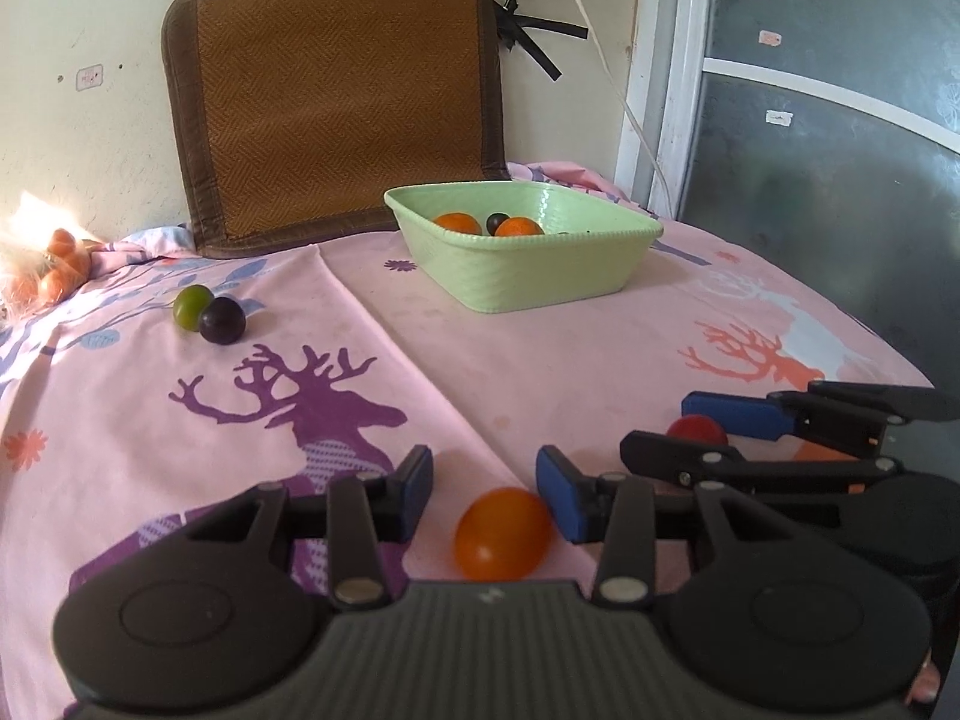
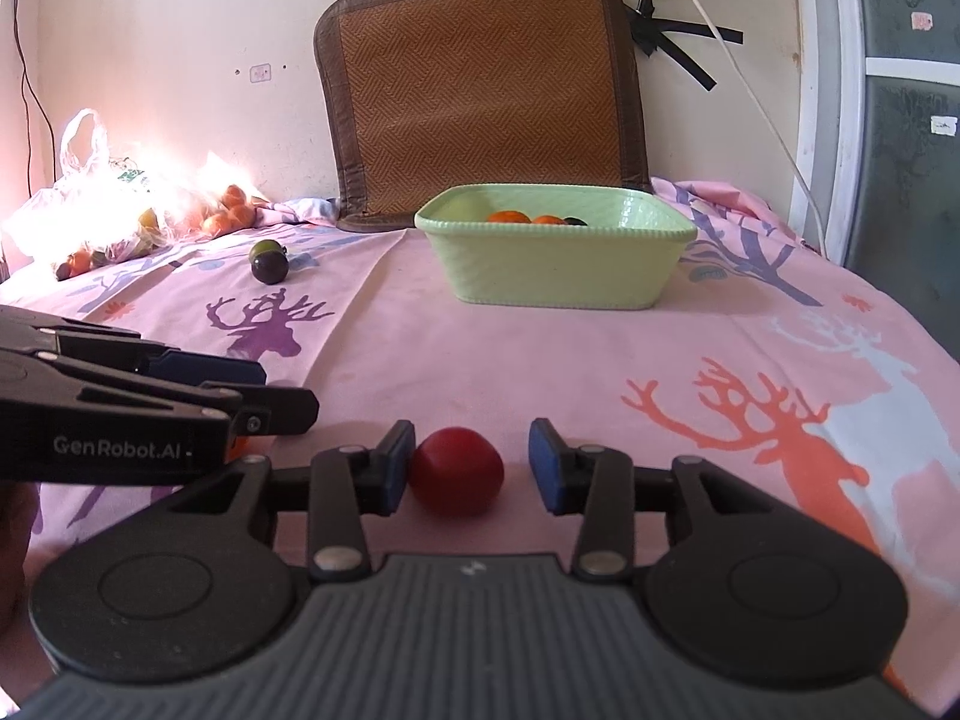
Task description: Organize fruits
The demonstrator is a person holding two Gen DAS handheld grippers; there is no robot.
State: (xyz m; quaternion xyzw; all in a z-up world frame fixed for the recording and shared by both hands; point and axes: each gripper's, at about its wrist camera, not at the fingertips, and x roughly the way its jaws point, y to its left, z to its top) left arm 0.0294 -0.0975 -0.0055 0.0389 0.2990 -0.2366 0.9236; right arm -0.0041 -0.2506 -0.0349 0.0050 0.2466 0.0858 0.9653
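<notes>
My left gripper is open, low over the pink cloth, with an orange fruit lying between its fingers, close to the right one. My right gripper is open around a red fruit that touches its left finger; this fruit also shows in the left wrist view. A light green basket at the back holds two oranges and a dark fruit; it also shows in the right wrist view. A green fruit and a dark purple fruit lie together at the left.
A brown woven mat leans on the wall behind the basket. A plastic bag of oranges lies at the far left. A white cable hangs from a wall plug. The two grippers are close side by side; a door frame stands at the right.
</notes>
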